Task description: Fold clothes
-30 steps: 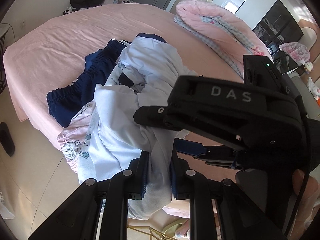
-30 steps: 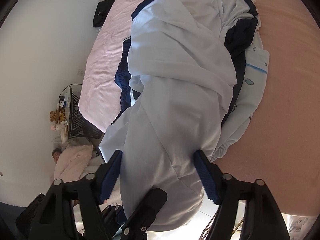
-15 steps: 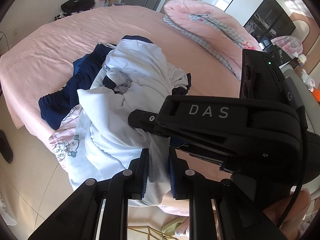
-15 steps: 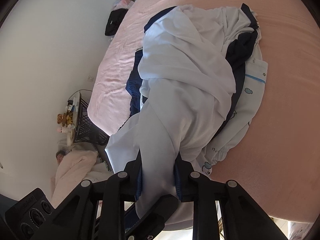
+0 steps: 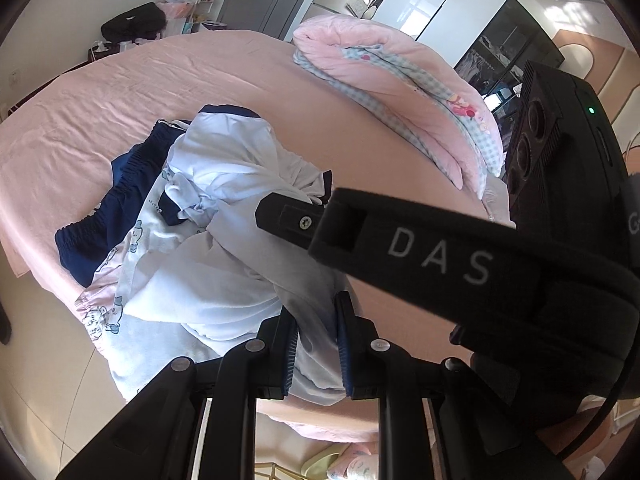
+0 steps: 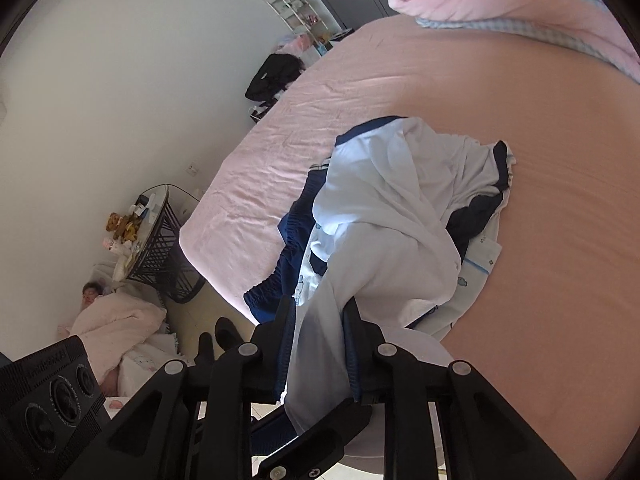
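My left gripper [image 5: 316, 344] sits at the bottom centre of the left wrist view, its jaws nearly together and pinched on a fold of the white garment [image 5: 224, 264]. My right gripper [image 6: 320, 344], at the bottom centre of the right wrist view, is closing, and a bunched strip of the same white cloth already runs between its blue pads [image 6: 351, 354]; they look to be pressing on it.

The garment rises from both grips toward the middle of each frame, where most of it still lies heaped on the pink bed [image 5: 120, 92]. It is draped over a pile: navy shorts [image 5: 100, 216] at the left of the left wrist view, and a pale printed piece [image 5: 120, 280] hanging over the bed edge below them. A rolled pink quilt [image 5: 400, 64] lies well apart, at the upper right.

I judge the cloth to be light, soft and limp, with no stiffness of its own. It will sag and twist between my two grips, and may drag the clothes under it. A thin fold could slip from the pads, so a hem, a shoulder seam or the navy trim [image 6: 500, 168] would give a surer hold. I cannot tell which part of the garment each gripper has.
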